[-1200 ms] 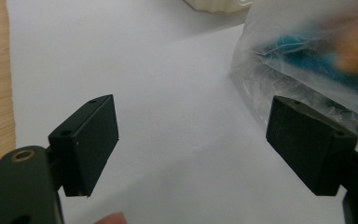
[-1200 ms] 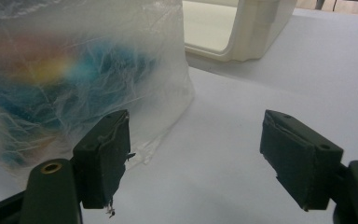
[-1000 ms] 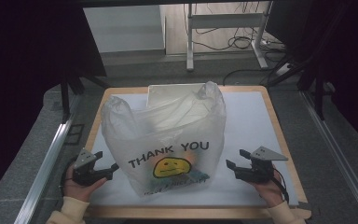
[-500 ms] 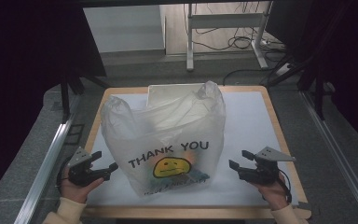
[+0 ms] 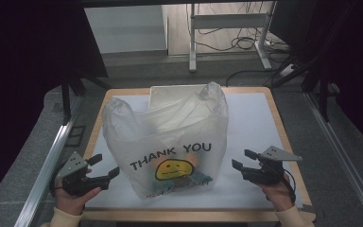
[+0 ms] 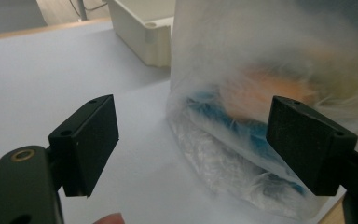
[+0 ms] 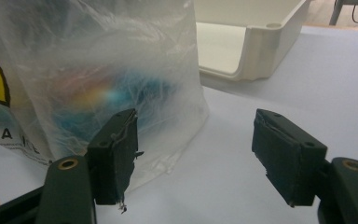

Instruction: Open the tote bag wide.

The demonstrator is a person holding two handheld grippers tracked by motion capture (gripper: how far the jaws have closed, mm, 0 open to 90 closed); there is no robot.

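Flanking a standing plastic bag [image 5: 170, 146] at the near edge of the table [image 5: 283, 156], two hand-held grippers wait with jaws apart, neither touching it. At far left, the left gripper [image 5: 105, 169] rests low in the person's hand, aimed at the bag's bottom left corner; its own view shows the pads [image 6: 91, 140] spread wide with the bag's base [image 6: 242, 154] between and beyond them, a placing that looks meant for catching the lower side of the film. Centre, the bag stands upright on white paper [image 5: 246, 123], its "THANK YOU" print and yellow face toward the person, its mouth loose and open at the top. It probably keeps its shape because of what lies inside: orange and blue things [image 6: 261, 93] show blurred through the plastic, too hazy to name. Behind it sits a white tray [image 7: 242, 46], close to the bag's rear, likely the place for the contents. At right, the right gripper [image 5: 242, 159] is held a little farther from the bag's side, its pads [image 7: 116, 149] open beside the bottom right corner [image 7: 177, 135]. Set symmetrically, both tools seem ready to work the bag from two sides.
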